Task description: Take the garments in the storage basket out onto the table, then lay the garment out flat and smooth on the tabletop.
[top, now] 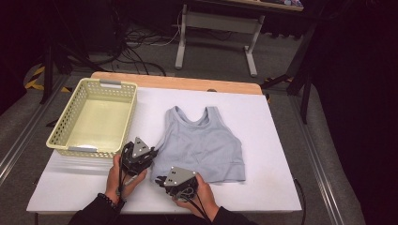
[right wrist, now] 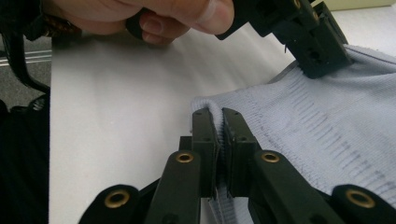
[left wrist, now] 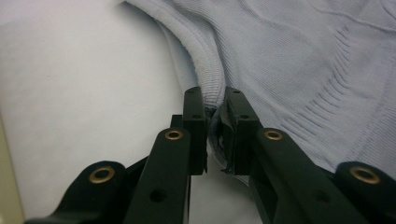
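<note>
A light blue-grey cropped top [top: 202, 145] lies flat on the white table [top: 267, 140], straps toward the far side. My left gripper [top: 152, 157] sits at the top's left side edge. In the left gripper view it [left wrist: 214, 95] is shut on the ribbed side seam of the top [left wrist: 299, 60]. My right gripper [top: 160, 180] is at the lower left corner of the hem. In the right gripper view its jaws [right wrist: 217, 114] are pinched on the hem corner of the top [right wrist: 317, 126], with the left gripper [right wrist: 317, 51] just beyond.
A pale yellow perforated basket [top: 94, 117] stands on the table's left side, close to the left hand [top: 117, 176]. A wooden strip [top: 187, 83] runs along the table's far edge. Cables and a desk frame [top: 248, 51] lie on the floor behind.
</note>
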A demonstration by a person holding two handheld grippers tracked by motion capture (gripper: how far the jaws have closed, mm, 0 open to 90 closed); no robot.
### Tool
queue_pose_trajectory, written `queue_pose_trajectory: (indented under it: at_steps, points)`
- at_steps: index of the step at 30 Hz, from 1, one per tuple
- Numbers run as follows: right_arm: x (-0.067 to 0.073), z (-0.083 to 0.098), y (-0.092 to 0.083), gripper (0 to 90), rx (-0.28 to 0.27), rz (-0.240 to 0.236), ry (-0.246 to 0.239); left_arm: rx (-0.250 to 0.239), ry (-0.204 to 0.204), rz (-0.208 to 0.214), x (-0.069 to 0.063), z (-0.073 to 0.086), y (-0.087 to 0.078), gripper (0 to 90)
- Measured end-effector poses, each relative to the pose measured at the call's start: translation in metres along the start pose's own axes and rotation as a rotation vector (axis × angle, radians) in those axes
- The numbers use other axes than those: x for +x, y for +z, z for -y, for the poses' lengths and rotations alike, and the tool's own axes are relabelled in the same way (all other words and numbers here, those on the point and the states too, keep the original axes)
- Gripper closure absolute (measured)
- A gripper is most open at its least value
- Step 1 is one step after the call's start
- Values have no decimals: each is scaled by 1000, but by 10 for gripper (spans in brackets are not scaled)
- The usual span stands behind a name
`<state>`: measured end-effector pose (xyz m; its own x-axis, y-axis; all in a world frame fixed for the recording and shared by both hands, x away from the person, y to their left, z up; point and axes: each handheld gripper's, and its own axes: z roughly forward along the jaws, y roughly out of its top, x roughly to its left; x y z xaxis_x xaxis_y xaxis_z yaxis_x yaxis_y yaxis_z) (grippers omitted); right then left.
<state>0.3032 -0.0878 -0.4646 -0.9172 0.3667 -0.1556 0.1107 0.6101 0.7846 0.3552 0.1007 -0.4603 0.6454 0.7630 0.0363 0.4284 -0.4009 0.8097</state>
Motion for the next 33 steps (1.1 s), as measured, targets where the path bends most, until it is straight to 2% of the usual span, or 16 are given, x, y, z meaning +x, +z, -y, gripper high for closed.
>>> queue_pose_trajectory:
  at_steps: [5,11,18,25,29,33]
  points:
    - [0,-3,-4,848,-16,-3,3,-16,-1,1,-1,-2,-4,811]
    - [-3,-4,-14,848,-39,4,13,-24,36,-6,-4,-6,-4,808]
    - [-3,-1,-26,849,-55,45,21,-47,57,16,-8,-14,0,804]
    - [-7,4,-49,850,-76,112,63,-103,64,70,-16,-38,5,797]
    - [-15,6,-68,851,-119,155,104,-154,80,92,-23,-58,8,785]
    - [-26,12,-88,852,-160,205,158,-200,91,95,-30,-77,13,723]
